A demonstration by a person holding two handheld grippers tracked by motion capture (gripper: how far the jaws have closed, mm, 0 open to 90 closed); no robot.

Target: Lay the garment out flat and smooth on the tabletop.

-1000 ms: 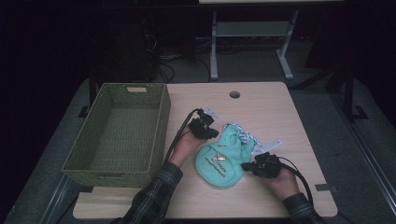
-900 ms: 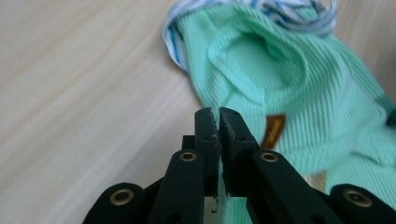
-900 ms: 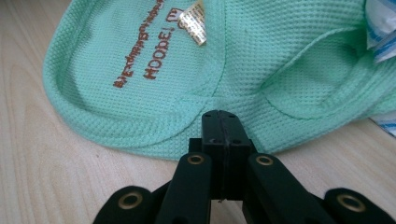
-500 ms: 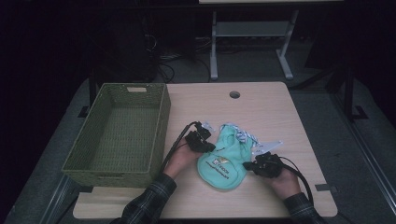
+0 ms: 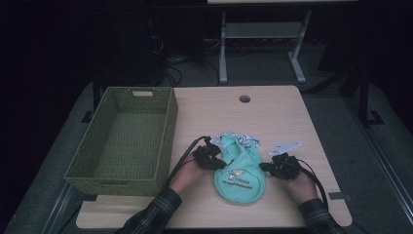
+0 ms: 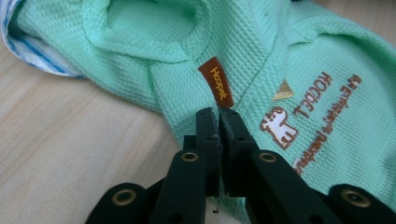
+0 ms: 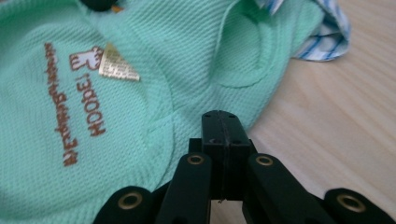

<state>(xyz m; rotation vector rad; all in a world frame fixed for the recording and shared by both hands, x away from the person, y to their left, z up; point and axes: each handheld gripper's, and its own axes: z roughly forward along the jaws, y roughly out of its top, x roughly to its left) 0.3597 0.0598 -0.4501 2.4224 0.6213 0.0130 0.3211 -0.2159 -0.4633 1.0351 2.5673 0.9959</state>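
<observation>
A: The mint-green garment [image 5: 240,171] lies near the table's [image 5: 272,117] front edge, waffle-knit, rounded hem, brown print, striped lining at the collar. My left gripper [image 6: 218,113] is pinched on its left edge and my right gripper [image 7: 220,116] on the right edge.

B: Risk?

A: Thin bite on soft knit, so I reckon a tug slips it free. The woven basket [image 5: 122,146] sits at the left edge.

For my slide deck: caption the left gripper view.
Left gripper pinches the edge of a mint-green garment beside its brown tag.
</observation>
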